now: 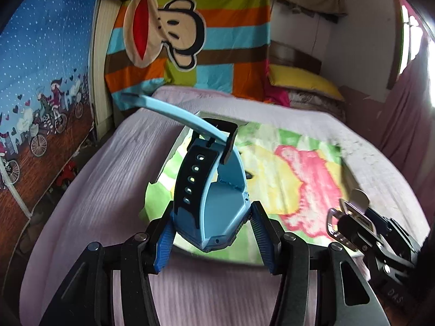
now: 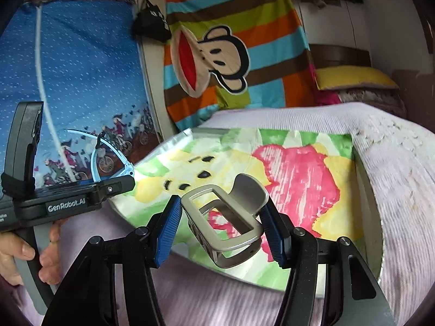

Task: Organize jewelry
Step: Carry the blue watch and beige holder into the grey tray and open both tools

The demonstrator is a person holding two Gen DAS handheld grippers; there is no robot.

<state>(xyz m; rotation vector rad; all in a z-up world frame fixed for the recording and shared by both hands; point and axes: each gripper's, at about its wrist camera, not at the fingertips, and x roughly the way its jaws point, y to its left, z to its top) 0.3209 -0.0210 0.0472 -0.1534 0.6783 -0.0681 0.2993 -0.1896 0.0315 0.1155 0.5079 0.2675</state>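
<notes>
A light blue watch [image 1: 214, 212] with a black-and-blue strap is clamped by its case between the pads of my left gripper [image 1: 213, 233], above the bed. Its strap ends stick up and forward. In the right wrist view that same watch's strap [image 2: 108, 149] shows at the left, held by the left gripper [image 2: 127, 182]. My right gripper [image 2: 221, 233] is shut on a silver metal watch frame with a curved band piece [image 2: 225, 217]. The left wrist view shows this silver piece [image 1: 350, 225] at the lower right, in the right gripper.
A tray [image 2: 367, 190] lined with a green, yellow and pink cartoon picture lies on the lilac bedspread [image 1: 108, 190] under both grippers. A striped monkey blanket [image 1: 190, 32], a blue wall cloth [image 1: 40, 68] and a yellow pillow [image 1: 304, 81] stand behind. A hand [image 2: 16, 252] grips the left tool.
</notes>
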